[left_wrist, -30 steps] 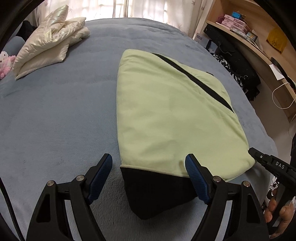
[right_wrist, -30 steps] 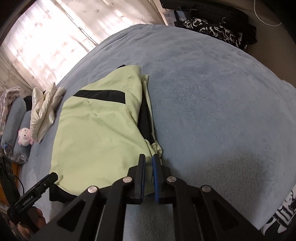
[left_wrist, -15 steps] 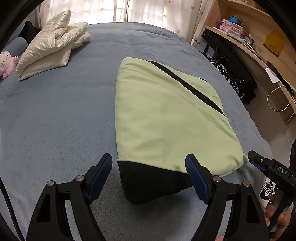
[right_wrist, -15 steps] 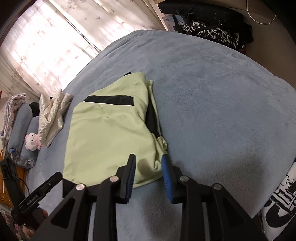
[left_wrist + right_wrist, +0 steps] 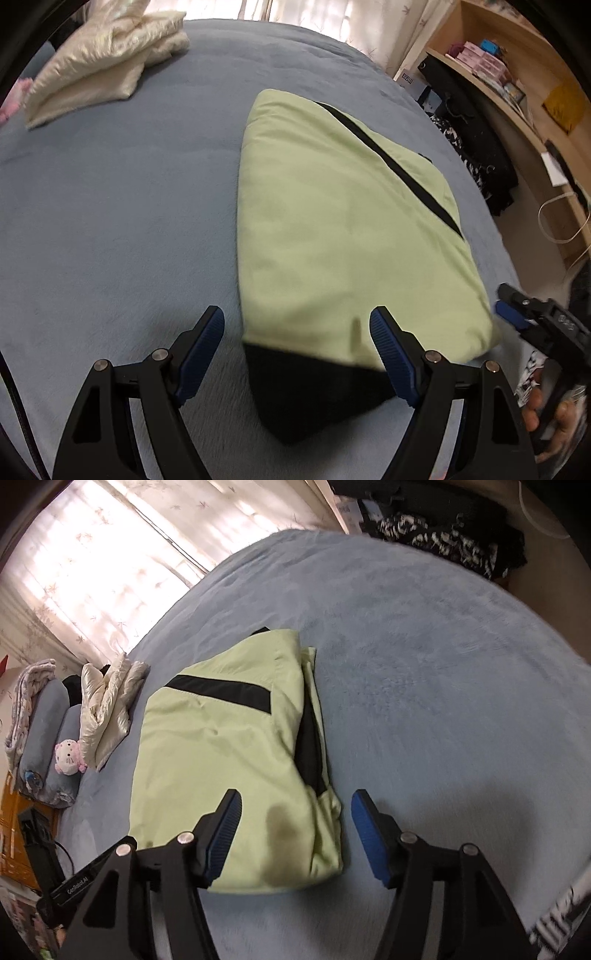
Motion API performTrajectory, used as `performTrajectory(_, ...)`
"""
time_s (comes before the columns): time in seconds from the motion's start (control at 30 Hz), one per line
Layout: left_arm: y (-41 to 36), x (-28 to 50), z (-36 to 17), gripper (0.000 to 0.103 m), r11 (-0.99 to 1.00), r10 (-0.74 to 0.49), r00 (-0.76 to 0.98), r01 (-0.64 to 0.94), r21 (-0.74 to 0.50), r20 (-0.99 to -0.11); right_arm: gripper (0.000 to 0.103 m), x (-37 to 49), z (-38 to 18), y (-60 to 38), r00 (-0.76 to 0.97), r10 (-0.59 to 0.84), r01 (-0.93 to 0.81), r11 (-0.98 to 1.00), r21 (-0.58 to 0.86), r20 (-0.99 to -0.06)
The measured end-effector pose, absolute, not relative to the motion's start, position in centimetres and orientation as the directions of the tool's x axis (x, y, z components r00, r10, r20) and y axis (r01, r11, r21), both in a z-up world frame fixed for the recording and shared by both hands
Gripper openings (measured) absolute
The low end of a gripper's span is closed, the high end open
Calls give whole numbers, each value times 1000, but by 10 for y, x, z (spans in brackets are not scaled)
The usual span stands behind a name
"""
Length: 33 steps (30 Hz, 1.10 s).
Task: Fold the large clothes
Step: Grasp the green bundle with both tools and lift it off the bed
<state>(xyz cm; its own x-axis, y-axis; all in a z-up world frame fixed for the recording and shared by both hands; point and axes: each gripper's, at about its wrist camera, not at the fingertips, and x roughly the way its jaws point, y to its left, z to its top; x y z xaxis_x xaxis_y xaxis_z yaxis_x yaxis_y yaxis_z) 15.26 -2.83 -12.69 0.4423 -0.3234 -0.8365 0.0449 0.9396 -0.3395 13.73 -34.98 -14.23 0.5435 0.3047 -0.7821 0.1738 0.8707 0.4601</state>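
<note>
The right gripper (image 5: 295, 834) has just been opening and now holds nothing; the folded jacket (image 5: 229, 760), centre frame on the bed (image 5: 443, 664), lies released. The left gripper (image 5: 295, 339) stands wide, empty.

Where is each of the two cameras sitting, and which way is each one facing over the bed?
Left wrist: sits on the left gripper, looks down along its open fingers at the folded green garment; the right gripper and its hand show at the right.
Right wrist: sits on the right gripper, whose jaws have just been opening, nothing pinched; looks at the garment's near corner.
Shared: the garment, blue bedspread, cream jacket.
</note>
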Motion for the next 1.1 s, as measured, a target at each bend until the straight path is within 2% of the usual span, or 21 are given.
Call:
performTrajectory(0.3,-26,199,-158,80,880,-455,373,53,-471,-809,62,199,-192,-366,453,511,152,763,628,-731)
performTrajectory(0.47,-26,215,-174,87,838,-528,350,66,-542,-774,62,228,-203,-354,421,596,75,728,681,-683)
performTrajectory(0.57,-31,226,-179,88,829,-547,329,83,-553,-770,62,243,-204,-341,403,604,30,742,670,-687)
performTrajectory(0.63,-33,232,-182,89,825,-554,311,86,-558,-772,55,247,-204,-337,401,591,18,759,651,-700)
performTrajectory(0.7,-33,236,-185,89,820,-564,294,85,-566,-772,38,248,-205,-333,401,587,5,767,642,-703)
performTrajectory(0.73,-32,238,-185,89,820,-564,286,82,-567,-775,33,248,-206,-333,402,590,2,764,645,-700)
performTrajectory(0.77,-34,241,-185,88,825,-557,277,77,-560,-783,25,248,-206,-332,404,595,-2,760,650,-695)
performTrajectory(0.8,-33,243,-183,86,830,-550,278,73,-553,-788,19,245,-204,-331,412,593,-9,762,648,-692)
performTrajectory(0.83,-35,244,-182,79,838,-537,285,70,-542,-794,17,244,-201,-329,419,585,-15,769,640,-694)
performTrajectory(0.97,-45,237,-164,45,867,-495,344,130,-481,-798,11,234,-178,-312,475,519,-64,825,561,-711)
performTrajectory(1.1,-50,221,-143,36,888,-457,412,157,-433,-788,10,218,-150,-295,523,479,-110,858,501,-705)
